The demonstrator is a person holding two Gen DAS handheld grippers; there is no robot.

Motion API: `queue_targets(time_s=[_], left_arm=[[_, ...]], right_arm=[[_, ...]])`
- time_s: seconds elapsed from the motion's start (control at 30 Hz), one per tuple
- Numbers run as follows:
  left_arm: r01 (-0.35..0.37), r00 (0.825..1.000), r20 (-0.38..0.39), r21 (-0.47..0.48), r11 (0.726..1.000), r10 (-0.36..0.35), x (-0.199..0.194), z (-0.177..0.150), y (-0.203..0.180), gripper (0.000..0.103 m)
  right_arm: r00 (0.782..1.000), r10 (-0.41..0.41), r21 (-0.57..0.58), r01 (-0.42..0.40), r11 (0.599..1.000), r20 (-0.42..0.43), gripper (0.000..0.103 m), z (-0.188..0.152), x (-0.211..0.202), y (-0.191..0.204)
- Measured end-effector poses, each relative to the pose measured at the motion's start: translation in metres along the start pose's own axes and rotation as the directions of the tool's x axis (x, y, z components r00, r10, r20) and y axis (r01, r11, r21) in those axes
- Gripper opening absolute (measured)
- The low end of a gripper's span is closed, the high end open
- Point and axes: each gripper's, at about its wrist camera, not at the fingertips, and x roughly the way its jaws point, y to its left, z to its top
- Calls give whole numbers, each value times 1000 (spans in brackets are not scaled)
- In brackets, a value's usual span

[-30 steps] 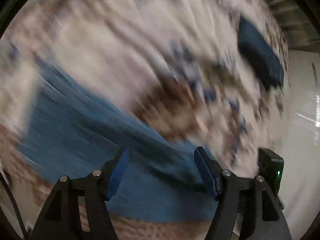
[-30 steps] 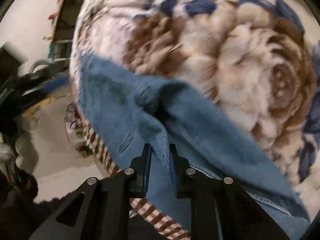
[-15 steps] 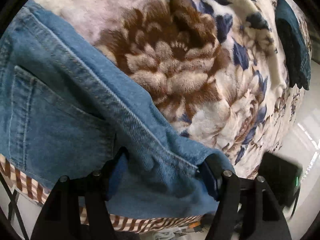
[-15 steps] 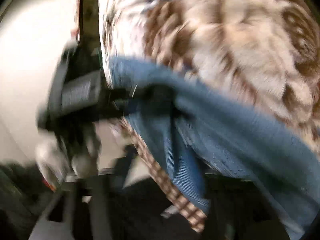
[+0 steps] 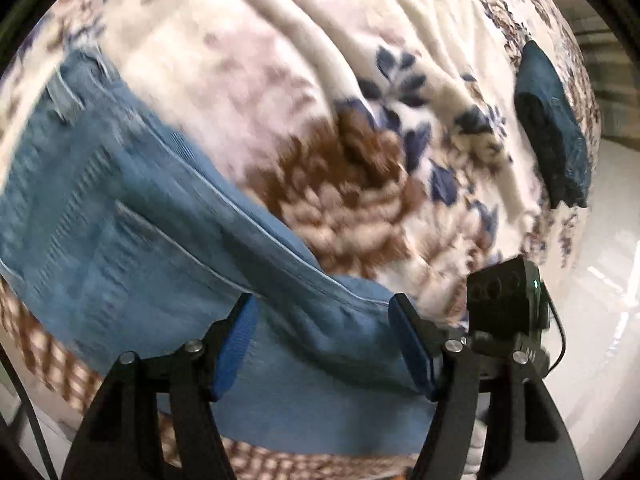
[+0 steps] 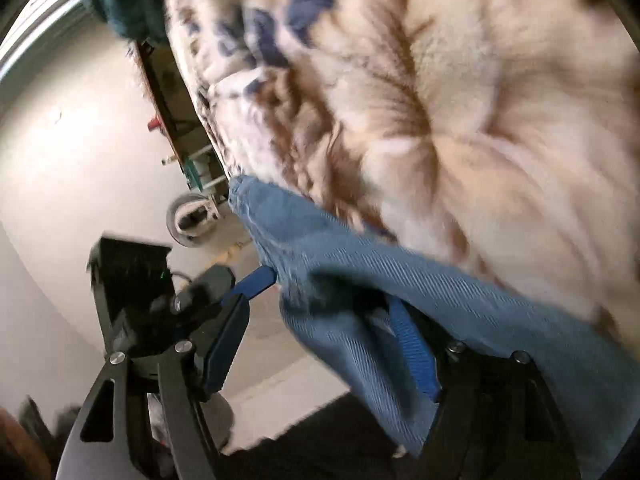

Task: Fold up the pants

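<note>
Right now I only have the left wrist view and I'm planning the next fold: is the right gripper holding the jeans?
Observer: No. The right gripper has its jaws opening, and a fold of the jeans hangs loosely between them.
Operator: Is that part lying on the blanket?
Observer: Not all of it. That end droops past the edge of the floral blanket, above the pale floor.

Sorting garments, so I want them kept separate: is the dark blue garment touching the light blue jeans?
Apart. The left wrist view shows the dark blue garment near the floral blanket's right edge, with bare blanket between it and the jeans.
</note>
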Motion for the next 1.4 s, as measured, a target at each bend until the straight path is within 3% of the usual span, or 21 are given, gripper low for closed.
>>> queue_targets(time_s=[0.1, 0.17, 0.2, 0.27, 0.4, 0.57, 0.73, 0.77, 0.8, 0.83, 0.9, 0.93, 0.97, 1.0, 1.03, 1.17, 1.3, 1.4], left_arm=[[-26, 1000, 4, -16, 1000, 26, 5, 9, 16, 66], [-46, 999, -6, -27, 999, 46, 13, 10, 24, 66], [-61, 998, -13, -44, 997, 60, 17, 12, 33, 66], [-74, 997, -18, -56, 996, 73, 20, 12, 43, 66], [-95, 995, -17, -72, 993, 94, 26, 16, 64, 67], [-102, 994, -35, -65, 993, 100, 29, 20, 71, 67], [-98, 995, -39, -57, 994, 96, 30, 22, 71, 67], [-99, 995, -39, -59, 993, 96, 31, 22, 65, 67], [-99, 995, -38, -59, 993, 97, 31, 22, 65, 67], [-100, 994, -39, -54, 994, 98, 30, 21, 64, 67], [-102, 994, -34, -46, 994, 101, 33, 21, 58, 67], [-103, 994, -31, -42, 994, 102, 34, 20, 56, 67], [-106, 994, -28, -35, 994, 105, 34, 20, 55, 67], [-113, 993, -26, -21, 993, 112, 35, 19, 54, 67], [-115, 993, -30, -14, 993, 115, 37, 17, 53, 67], [-116, 993, -20, 11, 993, 116, 37, 16, 47, 66], [-115, 993, -21, 9, 993, 115, 26, 17, 44, 66], [-98, 995, 27, 57, 994, 96, 5, 14, 29, 66]], right_arm=[[999, 19, 49, -17, 999, -43, 74, 20, 26, -1], [996, -49, 75, 55, 996, -76, 44, 27, 42, 3], [994, -79, 104, 86, 991, -74, 36, 27, 40, 3], [1000, 11, 176, -7, 984, -21, 22, 24, 19, 1], [997, 55, 204, -67, 977, 62, 22, 14, -18, 9], [965, 161, 198, -203, 959, 206, 21, 12, -67, 2], [992, -13, 147, -5, 989, 124, 25, 21, -64, 22], [992, -69, 135, 54, 989, 106, 41, 22, -58, 28], [987, -137, 114, 126, 985, 88, 49, 24, -52, 34], [986, -151, 103, 143, 984, 77, 59, 25, -43, 38], [992, -123, 90, 121, 989, 21, 68, 30, -22, 46], [989, -146, 63, 146, 987, -8, 71, 32, -8, 50], [979, -202, 19, 202, 979, -24, 70, 34, 3, 56], [954, -299, -31, 298, 954, -33, 62, 34, 14, 60], [912, -410, -47, 408, 912, -32, 10, 34, 21, 63], [864, -494, 20, 495, 869, 101, 11, 43, -3, 92], [888, -444, 29, 444, 896, 121, 11, 41, -31, 99], [883, -451, -51, 460, 886, 133, 39, 8, -50, 94]])
